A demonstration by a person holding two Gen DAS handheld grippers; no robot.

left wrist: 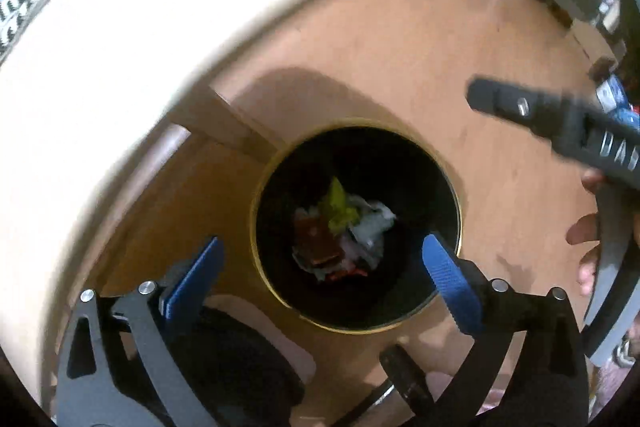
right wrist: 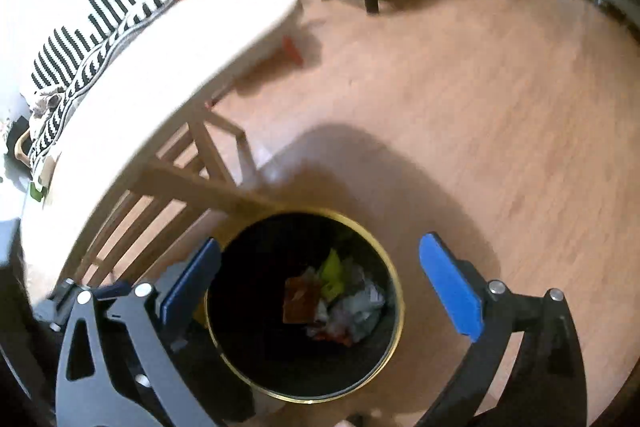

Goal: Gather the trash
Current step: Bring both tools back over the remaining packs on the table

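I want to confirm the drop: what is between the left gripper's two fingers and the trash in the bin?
Nothing: in the left wrist view the left gripper is open and empty above the bin; the trash lies at its bottom.

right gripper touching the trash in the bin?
Apart. Right wrist view: right gripper is open above the bin, fingers empty, trash down at the bottom.

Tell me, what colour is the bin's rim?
Gold, on a black bin; the right wrist view shows it best.
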